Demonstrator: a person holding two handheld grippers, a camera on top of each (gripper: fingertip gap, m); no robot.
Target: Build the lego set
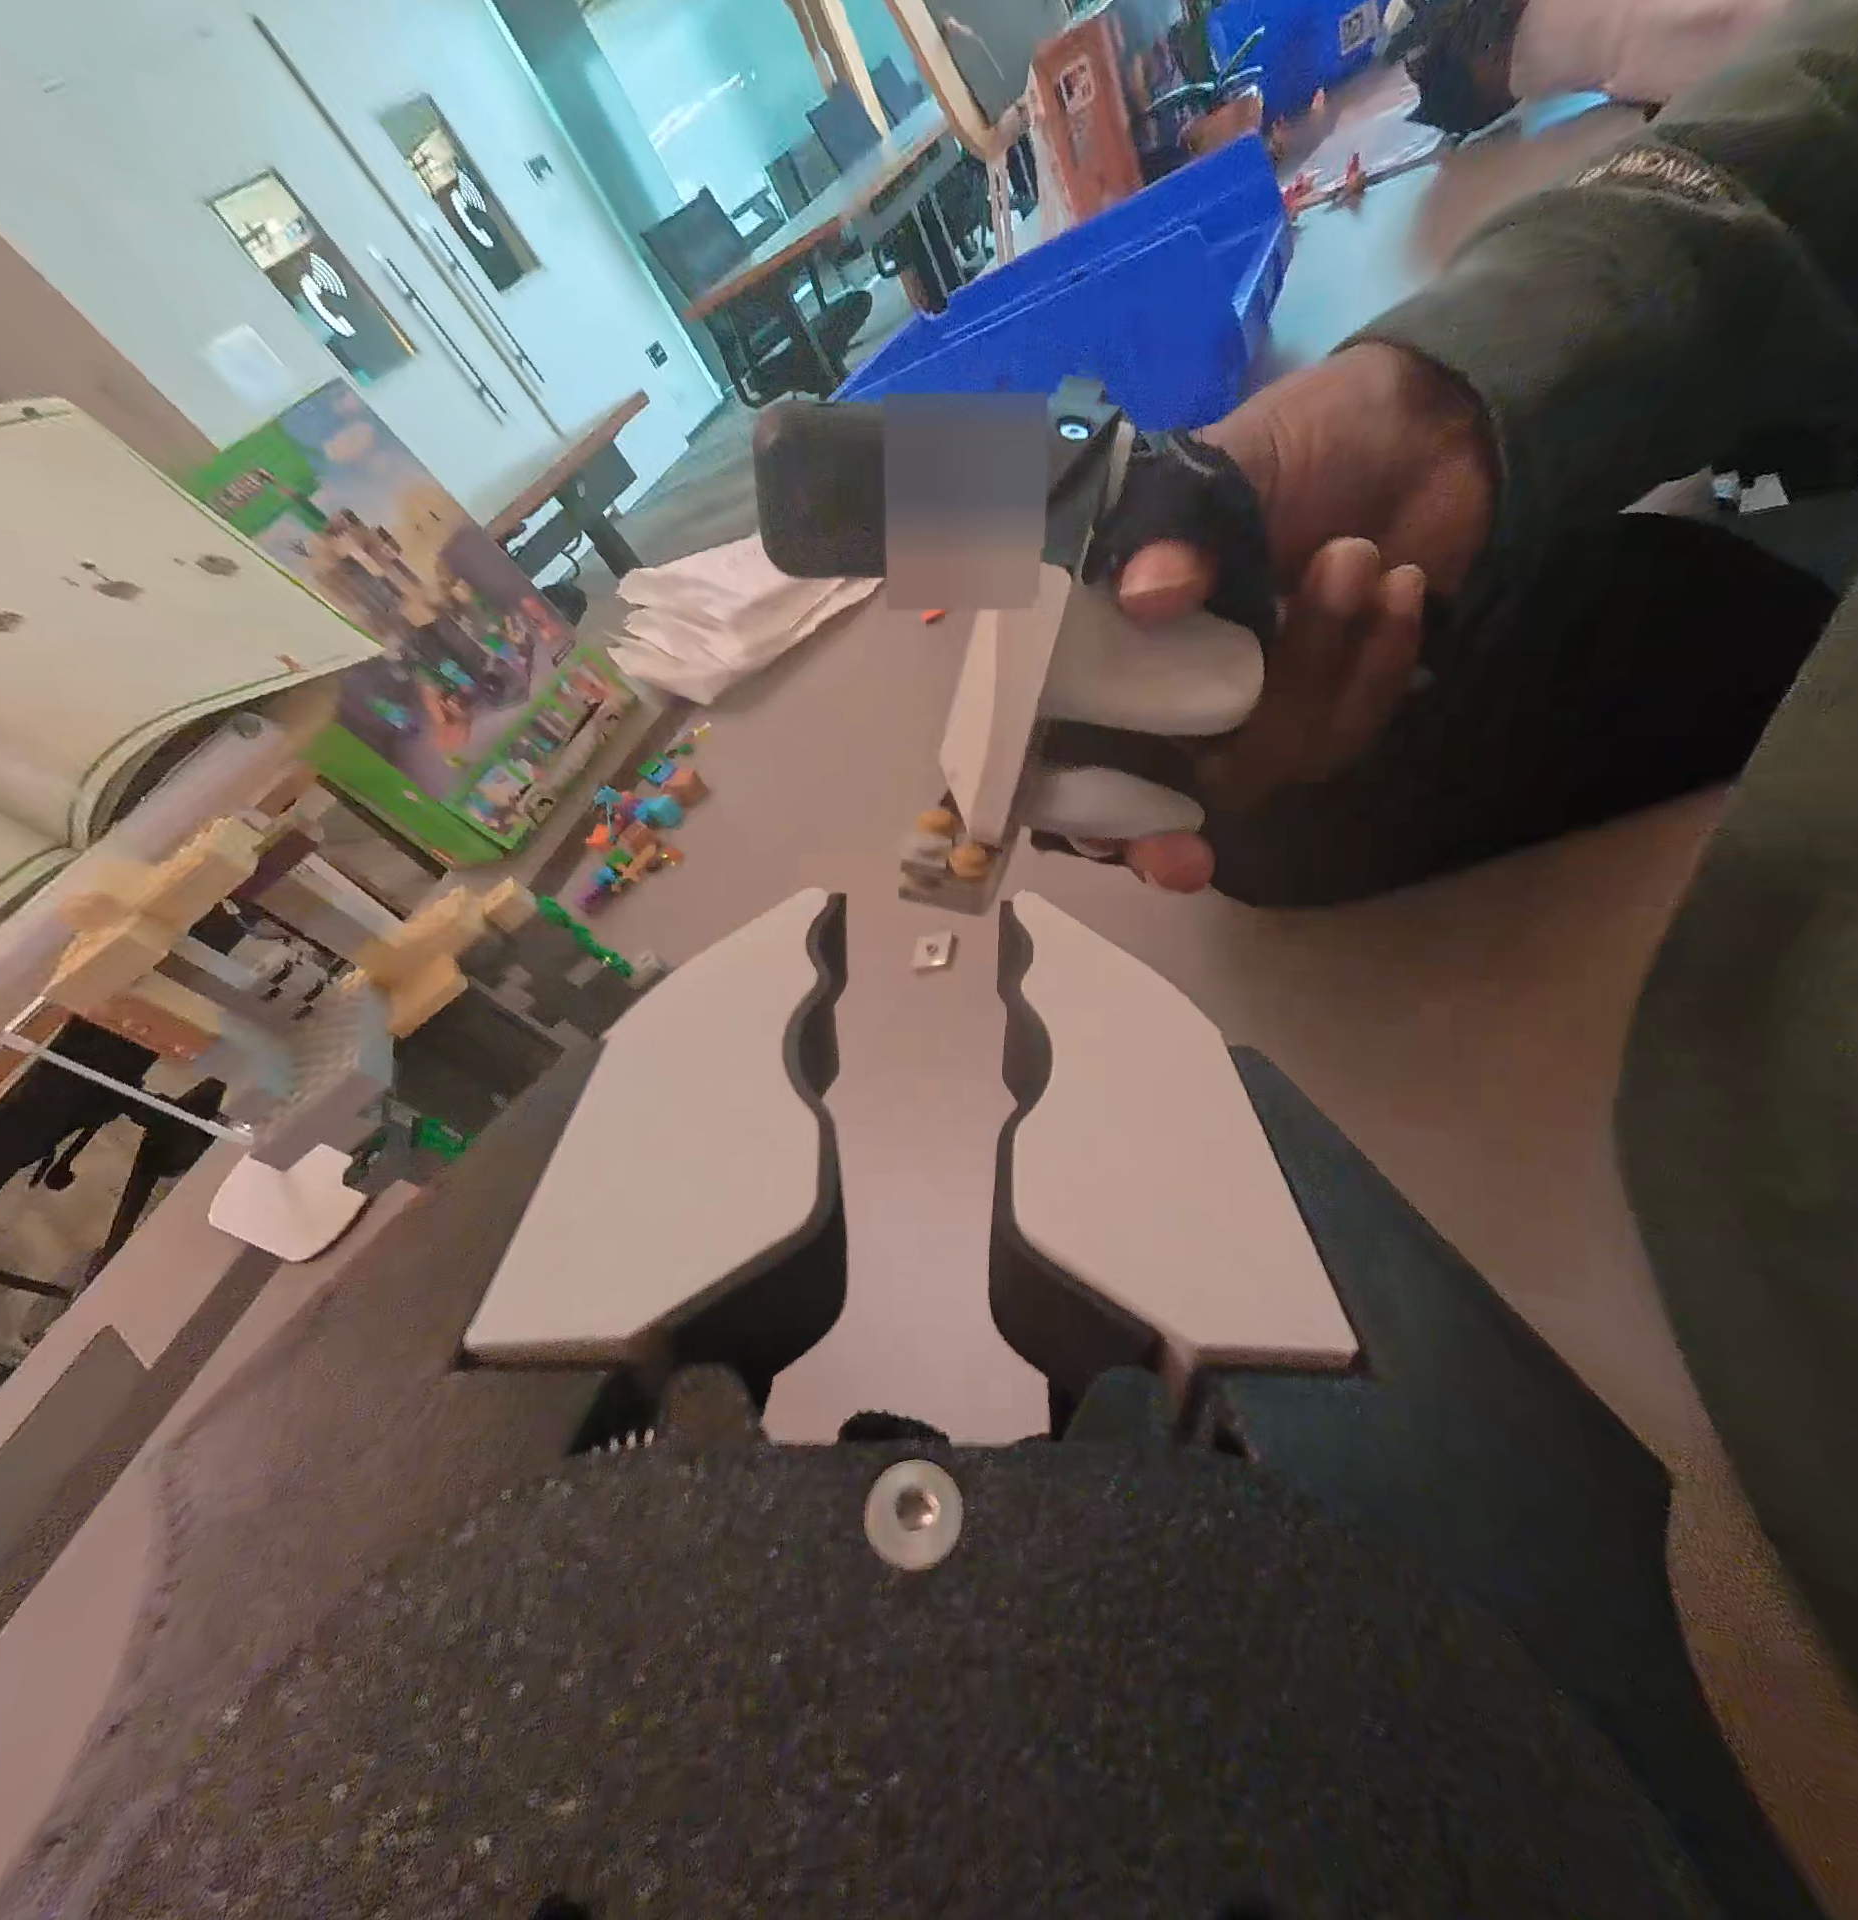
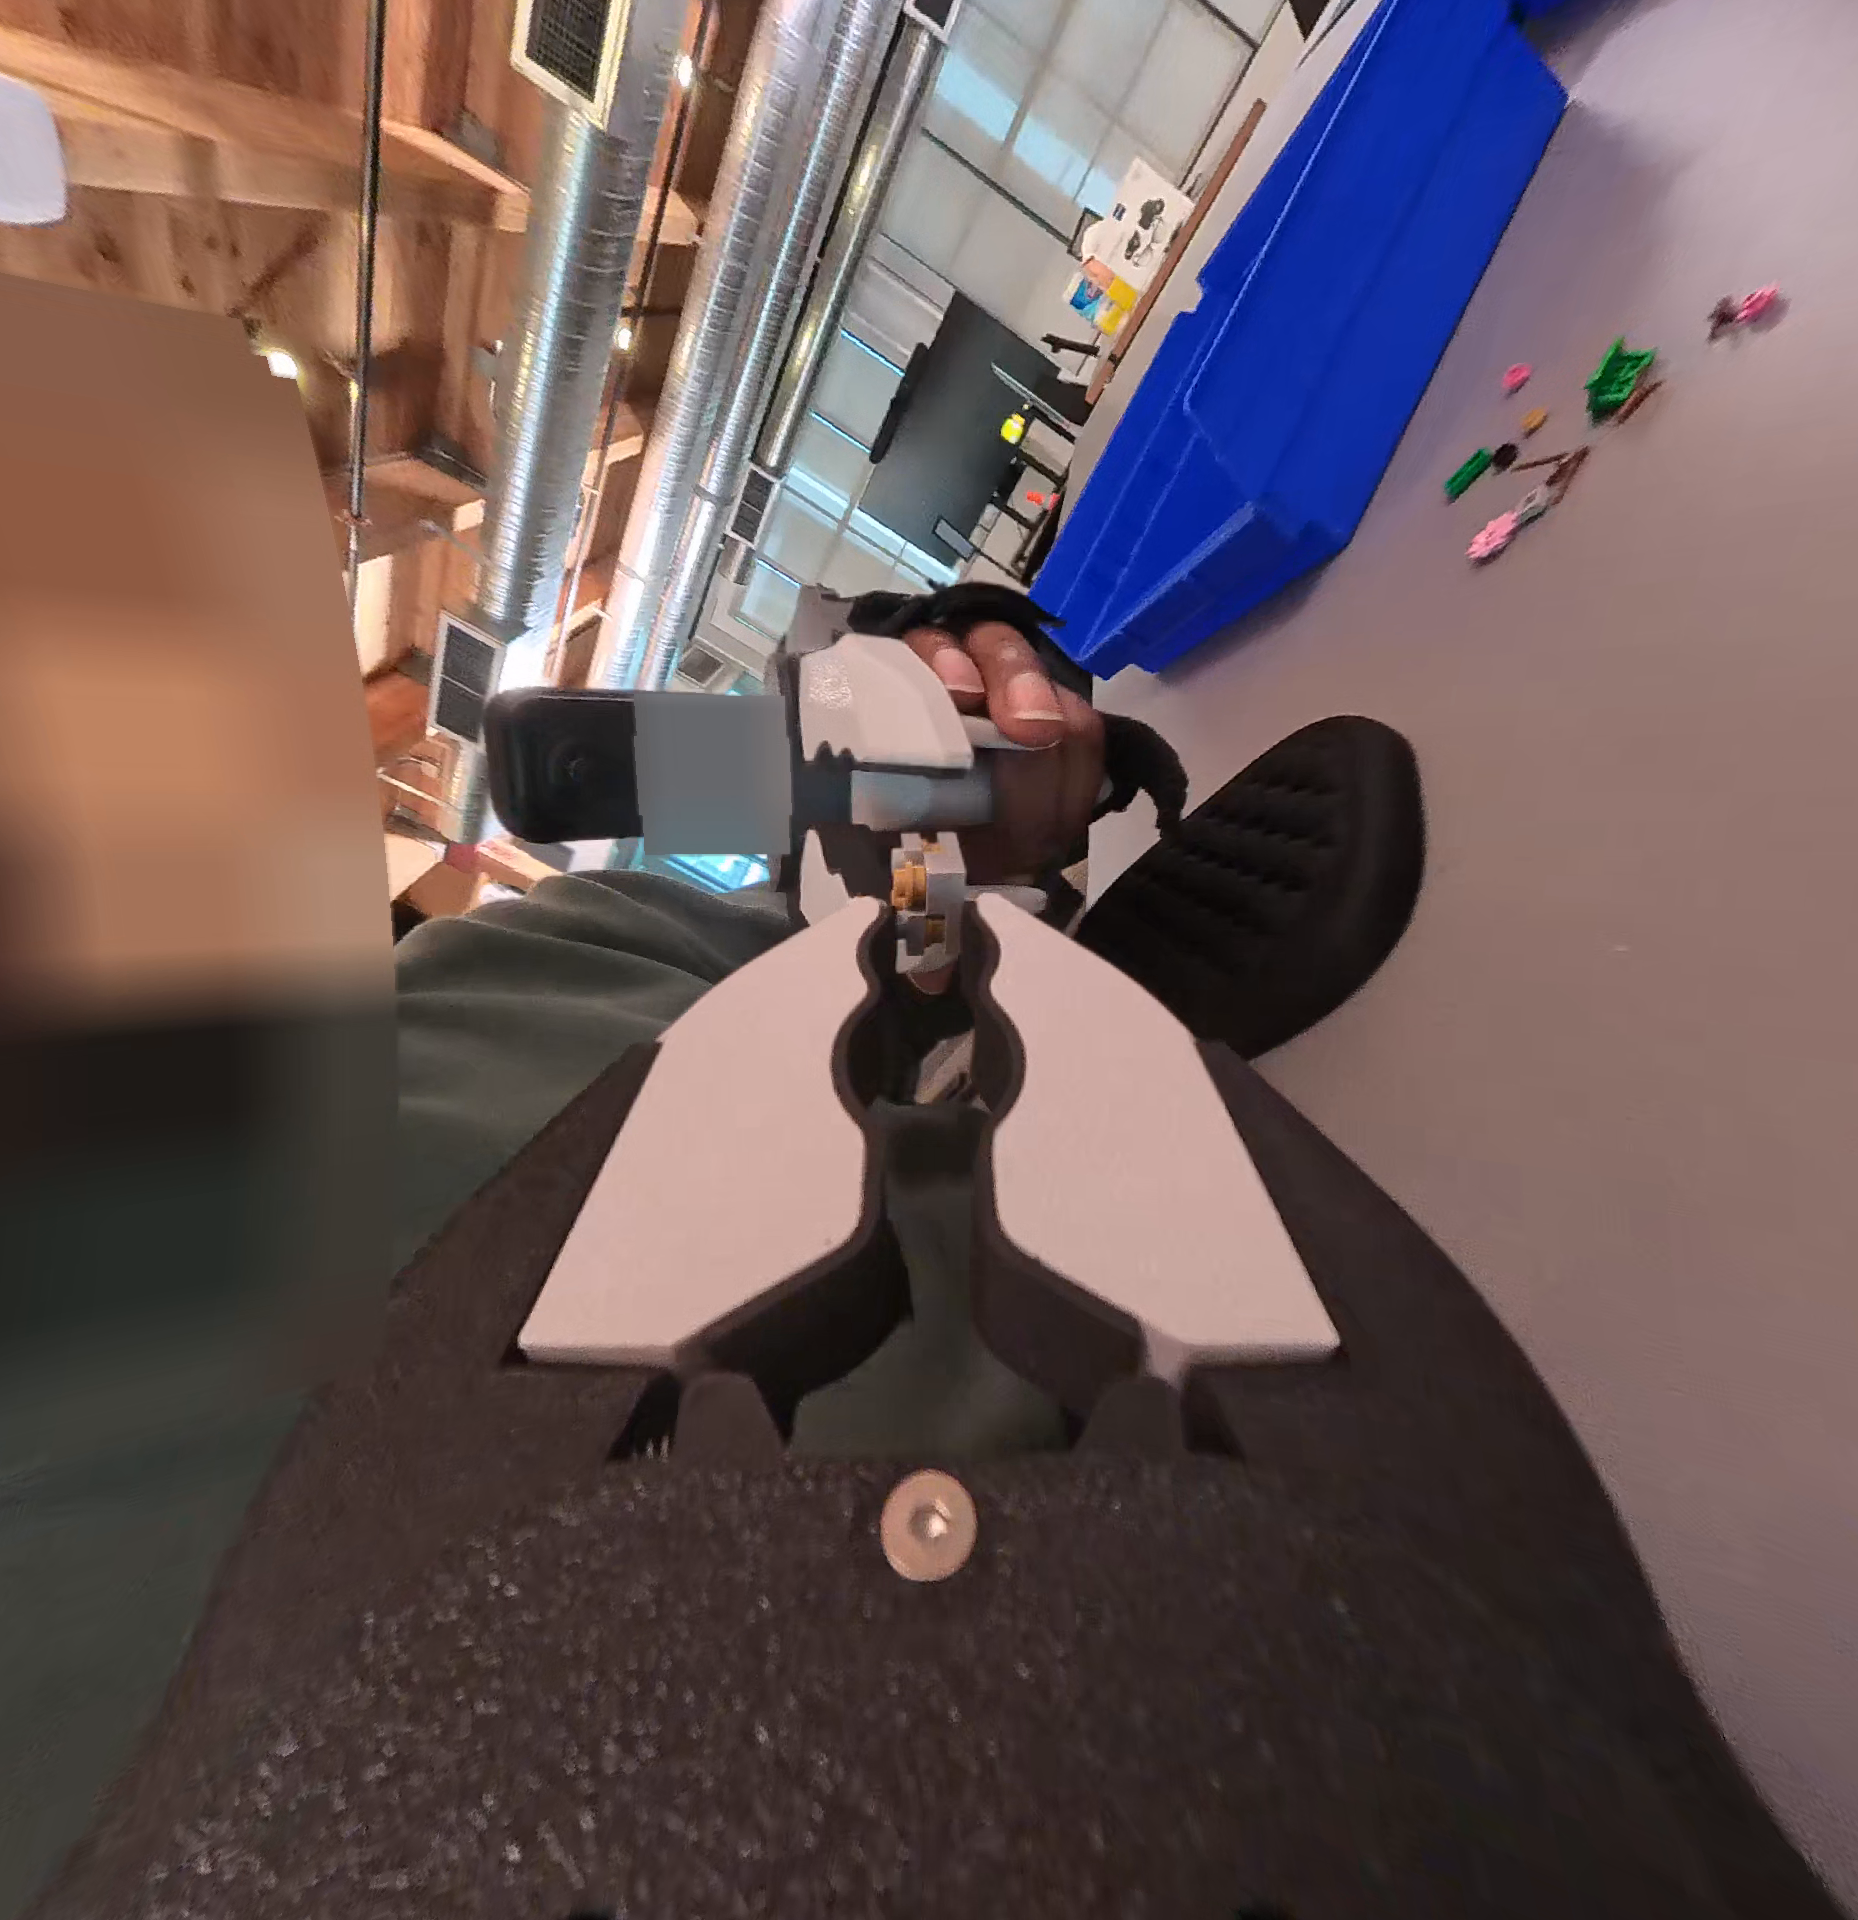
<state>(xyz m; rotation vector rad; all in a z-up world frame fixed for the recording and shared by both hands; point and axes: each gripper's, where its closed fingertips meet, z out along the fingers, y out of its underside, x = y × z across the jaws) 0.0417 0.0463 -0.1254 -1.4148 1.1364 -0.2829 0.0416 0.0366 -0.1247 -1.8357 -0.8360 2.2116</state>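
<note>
The left claw (image 1: 920, 914) is gaping, empty, above the surface (image 1: 1320, 1039); the right claw (image 2: 927, 914) is pinching a small grey-and-tan lego piece (image 2: 925, 904).

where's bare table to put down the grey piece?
Bare: the grey table directly ahead of the left gripper, apart from one small flat tile. Also the strip between blue bin and scattered pink and green bits. Crowded: left side, by the built model and colourful loose bricks.
</note>
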